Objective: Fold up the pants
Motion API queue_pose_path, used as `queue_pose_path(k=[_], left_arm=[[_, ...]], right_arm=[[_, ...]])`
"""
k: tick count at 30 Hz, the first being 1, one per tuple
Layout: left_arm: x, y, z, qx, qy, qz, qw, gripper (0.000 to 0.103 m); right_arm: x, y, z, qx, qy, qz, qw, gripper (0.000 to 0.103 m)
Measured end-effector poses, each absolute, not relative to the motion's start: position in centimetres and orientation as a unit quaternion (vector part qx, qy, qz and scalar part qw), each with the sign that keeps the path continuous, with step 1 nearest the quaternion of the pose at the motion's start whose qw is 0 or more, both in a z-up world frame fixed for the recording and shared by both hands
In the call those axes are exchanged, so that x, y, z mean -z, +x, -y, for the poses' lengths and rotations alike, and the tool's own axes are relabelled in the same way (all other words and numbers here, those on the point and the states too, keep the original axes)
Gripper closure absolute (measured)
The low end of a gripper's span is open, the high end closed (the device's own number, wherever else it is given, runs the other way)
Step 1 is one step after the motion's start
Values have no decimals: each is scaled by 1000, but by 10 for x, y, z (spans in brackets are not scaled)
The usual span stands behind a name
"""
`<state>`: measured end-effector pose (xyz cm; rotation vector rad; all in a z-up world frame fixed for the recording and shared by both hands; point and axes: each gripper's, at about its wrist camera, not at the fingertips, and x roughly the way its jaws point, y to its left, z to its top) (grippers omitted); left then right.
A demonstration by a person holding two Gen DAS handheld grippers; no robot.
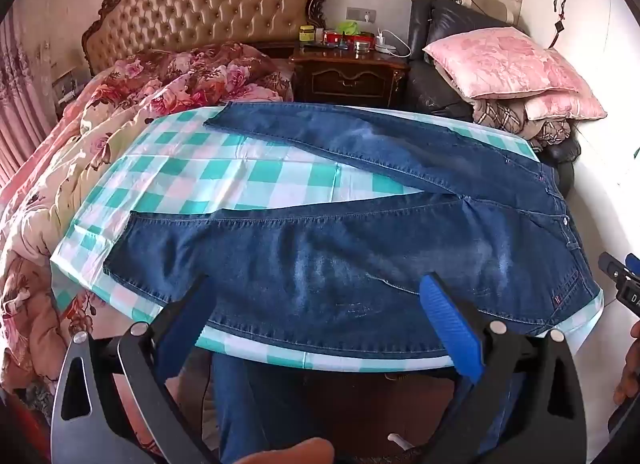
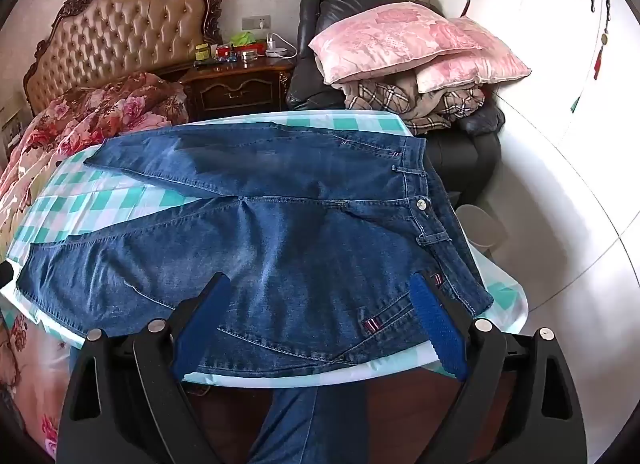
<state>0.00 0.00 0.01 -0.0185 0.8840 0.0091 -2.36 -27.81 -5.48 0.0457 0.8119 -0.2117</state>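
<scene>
Jeans (image 1: 340, 232) lie flat, legs spread, on the checkered desk (image 1: 224, 168); folding not begun.
Your left tool (image 1: 320, 312) and right tool (image 2: 320, 304) hover open, empty, above the near leg: grip its edge.

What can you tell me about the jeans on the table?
The jeans are dark blue denim with faded patches, lying flat and unfolded on the checked tablecloth. The legs spread apart in a V toward the bed side; the waistband, with a metal button, is at the right. Both open claws hover over the near leg, gripping nothing.
</scene>
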Motion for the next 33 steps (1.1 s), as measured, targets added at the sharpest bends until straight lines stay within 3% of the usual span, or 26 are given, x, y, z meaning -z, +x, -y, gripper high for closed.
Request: queue_pose_path(k=[33], left_arm=[[1, 0, 3, 3, -5, -426, 905, 2]], right_arm=[[59, -21, 273, 95, 23, -401, 911, 16]])
